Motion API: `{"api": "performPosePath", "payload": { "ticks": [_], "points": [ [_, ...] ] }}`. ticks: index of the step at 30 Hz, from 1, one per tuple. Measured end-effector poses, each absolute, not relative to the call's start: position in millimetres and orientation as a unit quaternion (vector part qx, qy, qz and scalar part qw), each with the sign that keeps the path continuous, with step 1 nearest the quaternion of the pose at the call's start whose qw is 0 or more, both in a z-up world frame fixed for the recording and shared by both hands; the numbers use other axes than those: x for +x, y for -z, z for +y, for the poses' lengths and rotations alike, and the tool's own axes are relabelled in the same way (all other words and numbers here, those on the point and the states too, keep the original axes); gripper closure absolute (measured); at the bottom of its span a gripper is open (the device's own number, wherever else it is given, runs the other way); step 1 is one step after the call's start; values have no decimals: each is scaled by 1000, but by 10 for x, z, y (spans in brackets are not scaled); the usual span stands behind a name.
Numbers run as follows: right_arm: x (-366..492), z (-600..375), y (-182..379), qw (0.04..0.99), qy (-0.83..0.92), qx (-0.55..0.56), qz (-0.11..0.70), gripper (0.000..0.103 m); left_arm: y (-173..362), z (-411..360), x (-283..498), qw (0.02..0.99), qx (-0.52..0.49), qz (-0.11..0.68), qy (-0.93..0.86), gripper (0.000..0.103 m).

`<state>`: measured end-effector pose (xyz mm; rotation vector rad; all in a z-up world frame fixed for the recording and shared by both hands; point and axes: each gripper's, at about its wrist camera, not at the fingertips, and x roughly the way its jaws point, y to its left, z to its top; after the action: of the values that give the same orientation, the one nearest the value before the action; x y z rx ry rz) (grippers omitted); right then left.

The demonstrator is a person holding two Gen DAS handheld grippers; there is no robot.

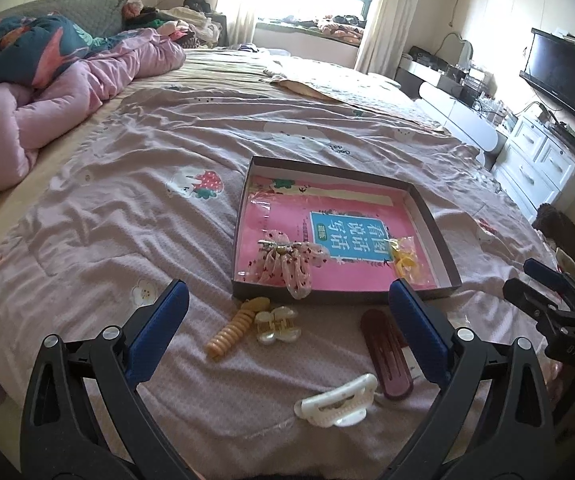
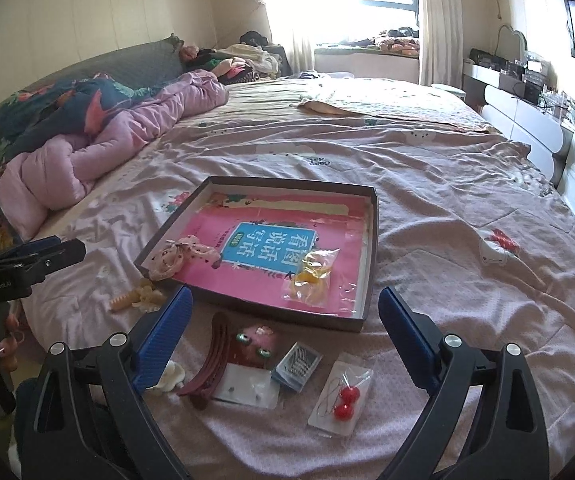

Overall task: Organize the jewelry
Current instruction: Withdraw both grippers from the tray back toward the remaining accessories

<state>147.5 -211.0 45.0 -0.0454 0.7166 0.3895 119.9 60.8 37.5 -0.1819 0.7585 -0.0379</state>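
Before tray (image 2: 369,240): clips, earring packets (image 2: 341,398) (bedspread (image 2: 447,208) rumpled).

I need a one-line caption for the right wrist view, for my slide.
Open right gripper above bagged red earrings and a maroon clip on the bed, before a shallow box.

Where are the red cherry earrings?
In the right wrist view, the cherry earrings lie in a clear packet on the bed, outside the box, near its front right corner and just right of a small blue packet.
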Motion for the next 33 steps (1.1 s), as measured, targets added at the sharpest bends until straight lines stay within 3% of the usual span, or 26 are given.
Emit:
{"api": "performPosePath", "payload": {
  "ticks": [33],
  "points": [
    [1012,-2516,-189,909,-188,-36,369,11,-188,195,739,921,-63,384,25,12]
  ]
}}
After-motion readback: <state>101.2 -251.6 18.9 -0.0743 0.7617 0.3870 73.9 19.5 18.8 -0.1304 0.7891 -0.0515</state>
